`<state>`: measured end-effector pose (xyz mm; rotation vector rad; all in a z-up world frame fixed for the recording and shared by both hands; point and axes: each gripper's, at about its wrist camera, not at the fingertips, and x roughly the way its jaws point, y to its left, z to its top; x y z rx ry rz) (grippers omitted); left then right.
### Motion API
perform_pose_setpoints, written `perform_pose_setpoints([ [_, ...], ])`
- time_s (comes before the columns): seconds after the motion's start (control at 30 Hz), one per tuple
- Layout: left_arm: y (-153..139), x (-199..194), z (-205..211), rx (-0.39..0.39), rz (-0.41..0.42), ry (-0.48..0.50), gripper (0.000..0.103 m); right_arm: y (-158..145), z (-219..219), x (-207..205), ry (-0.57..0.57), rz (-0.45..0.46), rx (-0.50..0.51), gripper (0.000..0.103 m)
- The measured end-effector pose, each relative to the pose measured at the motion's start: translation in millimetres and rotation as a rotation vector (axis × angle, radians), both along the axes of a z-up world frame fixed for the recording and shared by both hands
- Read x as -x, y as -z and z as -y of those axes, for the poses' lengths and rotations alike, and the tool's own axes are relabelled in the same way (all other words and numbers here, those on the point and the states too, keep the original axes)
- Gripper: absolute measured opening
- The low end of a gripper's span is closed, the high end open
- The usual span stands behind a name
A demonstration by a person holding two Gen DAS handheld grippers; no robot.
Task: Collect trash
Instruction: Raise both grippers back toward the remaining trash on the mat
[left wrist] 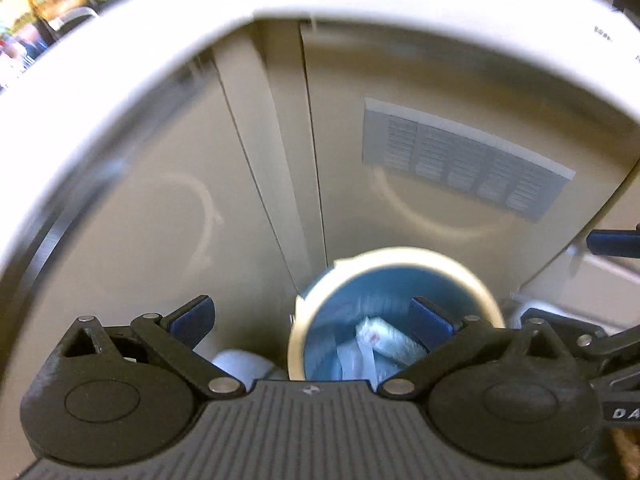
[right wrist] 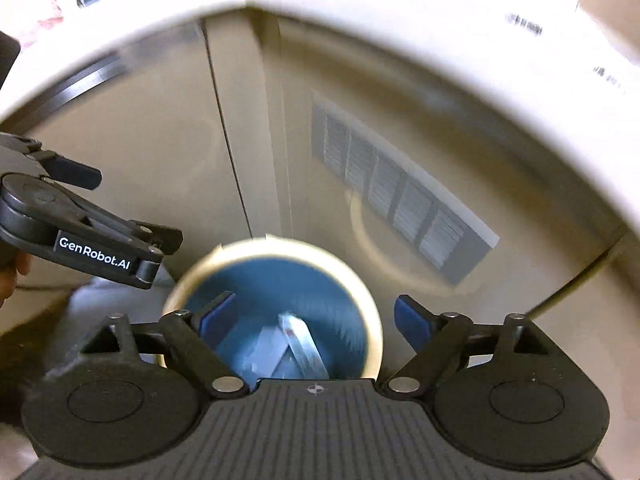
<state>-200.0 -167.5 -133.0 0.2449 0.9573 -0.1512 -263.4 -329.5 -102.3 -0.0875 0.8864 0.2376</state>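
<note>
- Both claws are held spread apart and empty: the left gripper [left wrist: 312, 320] just left of the bin [left wrist: 394, 258], the right gripper [right wrist: 316, 320] above its mouth.
- Trash [left wrist: 384, 338] is seen lying inside the bin, on the blue liner.
- The bin could be tipped if its rim is clipped by a finger [right wrist: 216, 316].
- The grippers could be knocked together, being held close beside the bin.

Motion blur softens both views. Bin [left wrist: 394, 258] near rim is hidden behind the left hand-held gripper [left wrist: 312, 320] body. Trash [right wrist: 298, 340] inside is too blurred to identify. White object [left wrist: 240, 362] beside the bin is partly covered, identity unclear
</note>
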Motion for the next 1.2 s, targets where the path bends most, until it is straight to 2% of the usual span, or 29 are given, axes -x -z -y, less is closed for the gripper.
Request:
perform_pose_setpoints([
  [0.17,-31,19,-6,0.033,0.082,-0.045,0.103,-33,7,17,0.008,0.088,-0.065,0.091],
  [0.37,-56,29,-3,0.045,0.127,-0.042,0.103,-44,6,26,0.004,0.145,-0.078,0.093],
  [0.57,-65,37,4,0.015,0.169,-0.02,0.103,-47,5,27,0.008,0.155,-0.085,0.093],
  [0.8,-70,30,10,0.016,0.183,-0.013,0.103,-56,8,30,0.015,0.185,-0.096,0.093],
  [1.07,-84,24,20,0.011,0.222,0.009,0.103,-74,17,27,0.032,0.266,-0.086,0.093],
  [1.2,-94,13,21,0.003,0.263,-0.005,0.103,-81,22,20,0.051,0.323,-0.049,0.094],
])
